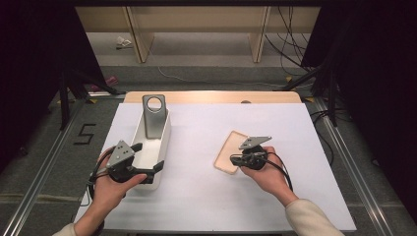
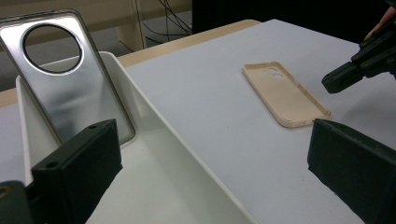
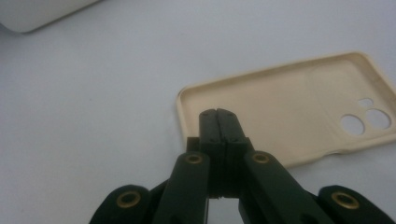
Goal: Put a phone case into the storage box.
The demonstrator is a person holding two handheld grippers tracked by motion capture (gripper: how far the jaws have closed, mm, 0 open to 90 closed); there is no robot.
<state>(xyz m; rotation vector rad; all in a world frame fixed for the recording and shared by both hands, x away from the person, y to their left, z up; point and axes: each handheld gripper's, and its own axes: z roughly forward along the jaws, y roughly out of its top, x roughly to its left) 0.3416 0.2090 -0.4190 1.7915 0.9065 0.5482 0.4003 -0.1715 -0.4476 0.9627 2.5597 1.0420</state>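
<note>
Fingers (image 3: 219, 122) of R gripper (image 1: 235, 159) are pressed together w/ nothing between, tips over the near end of the beige case (image 1: 232, 151), which lies flat, hollow side up, on the mat at approx 3 o'clock from the bin (image 1: 162, 142). L gripper (image 1: 148, 157) is spread wide and empty at the bin's near end; silver case (image 1: 154, 115) leans upright at its far end, so I judge one case is binned and the beige one not yet grasped. R hand (image 1: 268, 174) comes in from 5 o'clock, gripper pointing toward 9, low over the case; L hand (image 1: 110, 189) is angled toward 2 o'clock.
</note>
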